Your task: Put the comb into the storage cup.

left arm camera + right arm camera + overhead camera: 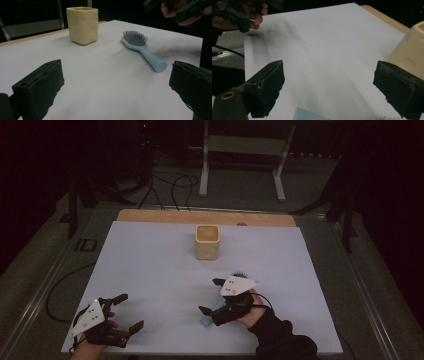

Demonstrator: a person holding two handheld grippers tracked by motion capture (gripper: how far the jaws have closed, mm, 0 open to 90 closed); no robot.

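The right tongs (212,296) hover spread wide over a pale blue hairbrush (142,47), holding nothing. The brush lies flat on the desk (150,270), dark bristles facing up, its rounded handle toward the near edge. In the high view, it sits right of centre, mostly hidden beneath the right tongs. The left tongs (129,311) are also spread and empty, low at the near left corner, well apart from the brush. A cream, square-sided cup (207,241) stands upright farther back, near the middle.
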